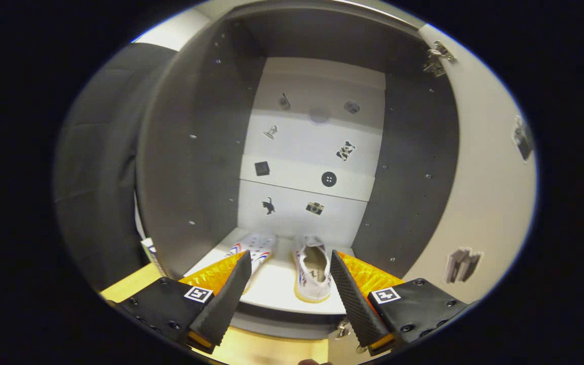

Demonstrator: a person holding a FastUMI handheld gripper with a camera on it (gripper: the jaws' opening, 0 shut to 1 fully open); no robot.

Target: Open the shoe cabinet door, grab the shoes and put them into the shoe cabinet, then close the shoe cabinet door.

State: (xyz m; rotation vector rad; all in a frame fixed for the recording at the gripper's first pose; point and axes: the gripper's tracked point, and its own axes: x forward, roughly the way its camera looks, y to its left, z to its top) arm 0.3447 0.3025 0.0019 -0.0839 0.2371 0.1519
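Two shoes already sit on the bottom shelf of the shoe cabinet, so closing the door looks like what remains. From the left: the left shoe lies deep on the shelf, partly hidden behind the left finger; the right shoe rests with its opening up and its heel close to the shelf's front lip. The gripper hovers just in front of the shelf with its jaws spread wide and holding nothing. Farther right, the door stands swung open on its hinge.

Risk, as I judge it: the right shoe's heel may overhang the lip, though the fisheye makes that hard to tell; if so, the closing door could catch it. Pushing the door with open jaws could also let a finger slip off its flat face.
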